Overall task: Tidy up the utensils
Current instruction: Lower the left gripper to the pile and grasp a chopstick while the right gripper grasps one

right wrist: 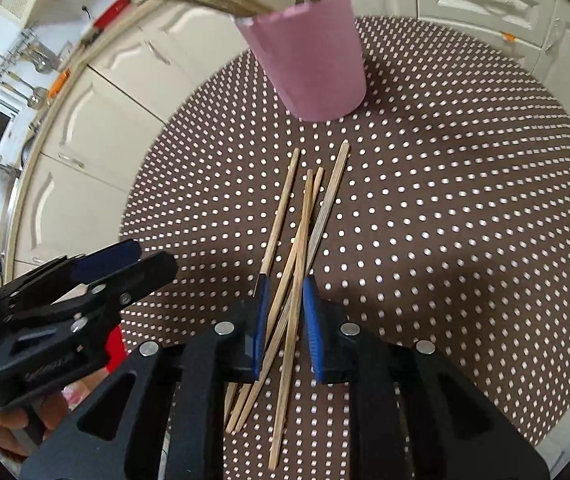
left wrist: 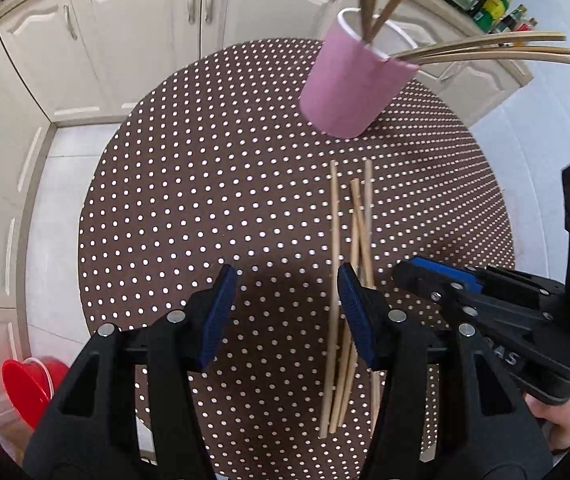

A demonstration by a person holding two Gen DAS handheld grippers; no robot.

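On the left, the left gripper hangs with its jaws spread wide and nothing between them, just left of the loose chopsticks lying on the dotted table. To the right, the right gripper straddles that bundle, jaws narrowed around it though seemingly not yet clamping. The step looks like a pick-up: next, squeeze, lift and drop them into the far pink cup.

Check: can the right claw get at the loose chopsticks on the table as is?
Probably yes. The right claw is open and already straddles the chopsticks lying on the dotted table. The left claw sits off to the side; the pink cup stands beyond them.
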